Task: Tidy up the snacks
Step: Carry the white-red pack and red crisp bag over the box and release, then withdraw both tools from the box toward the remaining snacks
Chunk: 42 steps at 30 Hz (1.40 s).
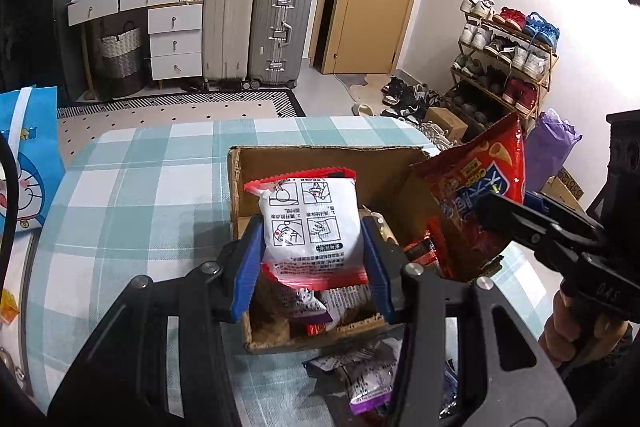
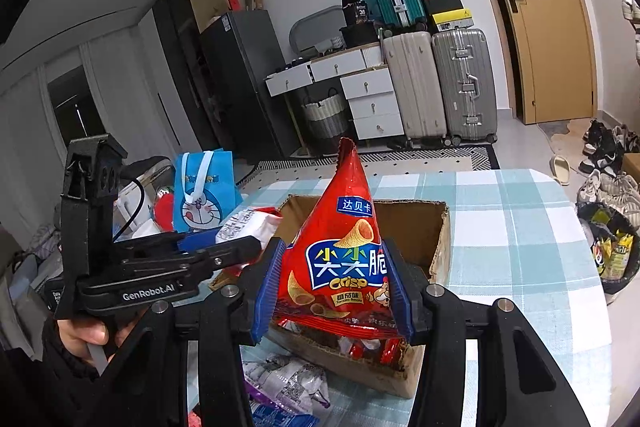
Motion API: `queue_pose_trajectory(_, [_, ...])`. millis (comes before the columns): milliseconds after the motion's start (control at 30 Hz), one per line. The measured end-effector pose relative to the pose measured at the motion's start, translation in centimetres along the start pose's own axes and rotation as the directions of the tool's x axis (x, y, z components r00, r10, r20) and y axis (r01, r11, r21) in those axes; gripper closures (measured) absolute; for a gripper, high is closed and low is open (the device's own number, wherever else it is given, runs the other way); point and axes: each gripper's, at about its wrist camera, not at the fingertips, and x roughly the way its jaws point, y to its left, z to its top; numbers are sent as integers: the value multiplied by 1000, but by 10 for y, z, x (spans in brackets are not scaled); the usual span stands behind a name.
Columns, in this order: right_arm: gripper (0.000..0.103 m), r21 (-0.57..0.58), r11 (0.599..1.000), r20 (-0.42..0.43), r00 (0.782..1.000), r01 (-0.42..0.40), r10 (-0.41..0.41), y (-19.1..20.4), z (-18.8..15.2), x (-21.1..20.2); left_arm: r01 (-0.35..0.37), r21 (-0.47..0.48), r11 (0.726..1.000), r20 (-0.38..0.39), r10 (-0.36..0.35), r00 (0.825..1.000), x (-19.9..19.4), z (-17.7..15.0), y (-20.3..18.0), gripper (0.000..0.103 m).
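My left gripper (image 1: 312, 251) is shut on a white snack packet (image 1: 312, 223) with a red top edge and holds it upright over the open cardboard box (image 1: 320, 155). My right gripper (image 2: 332, 283) is shut on a red crisp bag (image 2: 340, 247) and holds it over the same box (image 2: 436, 251). The red bag (image 1: 480, 183) and the right gripper show at the right of the left wrist view. The left gripper and white packet (image 2: 248, 225) show at the left of the right wrist view. Several small packets lie inside the box.
The box stands on a table with a teal checked cloth (image 1: 140, 187). Loose purple and silver packets (image 1: 360, 379) lie on the cloth at the box's near side. A blue Doraemon bag (image 2: 204, 191) stands at the table's left. A bin with wrappers (image 2: 612, 251) stands at right.
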Motion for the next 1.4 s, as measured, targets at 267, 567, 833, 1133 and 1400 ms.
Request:
queue_pose_trajectory(267, [55,20,1000,-30,999,11,-10,-5,3,20,-28,44,999,-18,29,999,25,0,-2,59])
queue_pose_trajectory(567, [55,55,998,-67,998,11,-7,-15,5,43,-20,44,999,-71,24,997,54,-3,5,59])
queue_pose_trajectory(833, [54,59,998,-94,996,15,-9,-22,6,61,-18,62,998,-83,23,996,59,-7,9,59])
queue_pose_trajectory(1133, [55,49,999,-122,993,-1,7,-30,3,73,-34,83,996,-90,41,995,54,-14,4,58])
queue_pose_trajectory(1400, [53,80,996,-131,990,-33,44,-40,8,74,-22,49,999,-95,26,995,48,-16,6,54])
